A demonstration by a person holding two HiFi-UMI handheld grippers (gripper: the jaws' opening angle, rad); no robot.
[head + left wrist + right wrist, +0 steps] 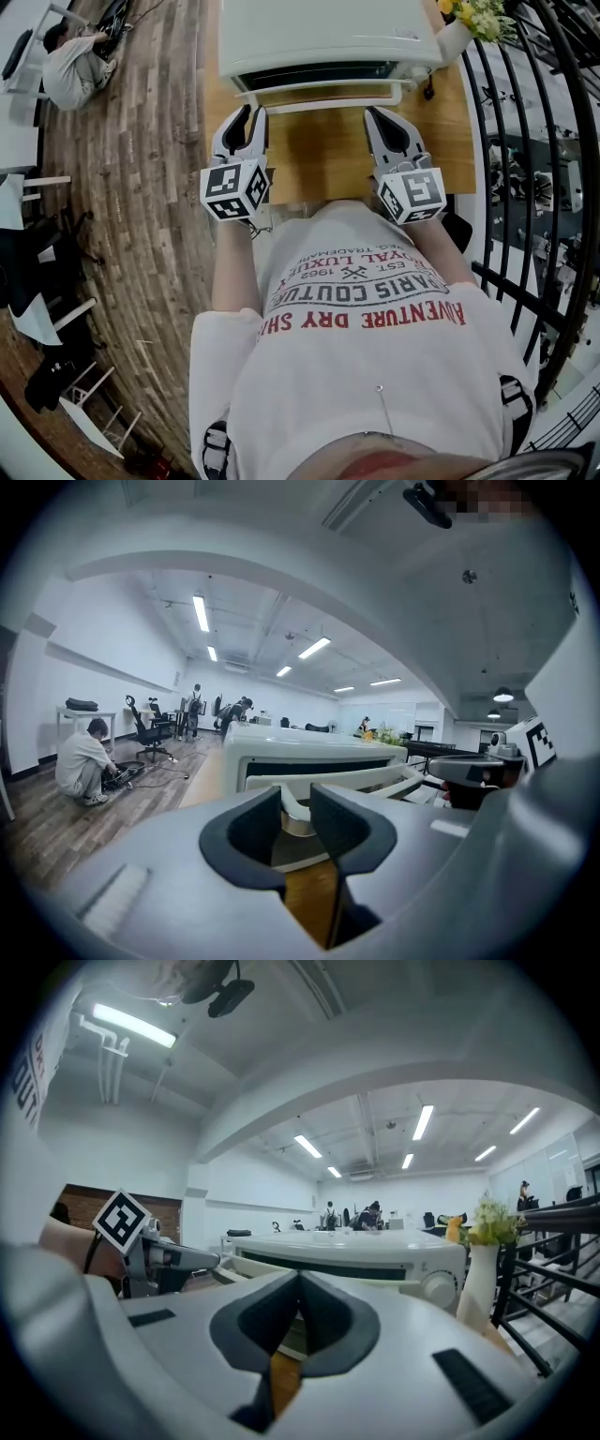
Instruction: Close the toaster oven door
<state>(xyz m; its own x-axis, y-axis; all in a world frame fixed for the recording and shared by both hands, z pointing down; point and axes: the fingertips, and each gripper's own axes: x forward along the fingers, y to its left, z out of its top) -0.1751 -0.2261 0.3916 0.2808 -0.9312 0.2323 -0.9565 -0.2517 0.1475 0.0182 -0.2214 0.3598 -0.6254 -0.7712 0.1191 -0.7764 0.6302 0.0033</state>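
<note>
A white toaster oven (328, 37) sits at the far edge of a wooden table (323, 159), seen from above by a camera on the head of a person in a white printed T-shirt (366, 356). The oven's door is not shut. It leans a little outward at the top, leaving a dark gap under the oven's roof, and its long white handle (323, 91) runs across the front.

The left gripper (251, 112) points at the left end of that handle, just short of it. In the left gripper view, the left gripper (295, 803) has its dark jaws standing apart and clamping nothing. The handle (356, 782) and the oven (309, 752) show through the gap, just beyond the tips.

The right gripper (375, 114) points at the right part of the oven's front, near the handle's other end. In the right gripper view, the right gripper (300, 1283) has its jaws closed tip to tip, with nothing between them. The oven (375, 1265) lies just ahead, with a round dial (436, 1288) at its right end.

A white vase (455, 37) of yellow and white flowers (483, 14) stands just to the right of the oven. A black railing (544, 141) curves past farther right. Well to the oven's left, a person (75, 66) crouches on the wood floor.
</note>
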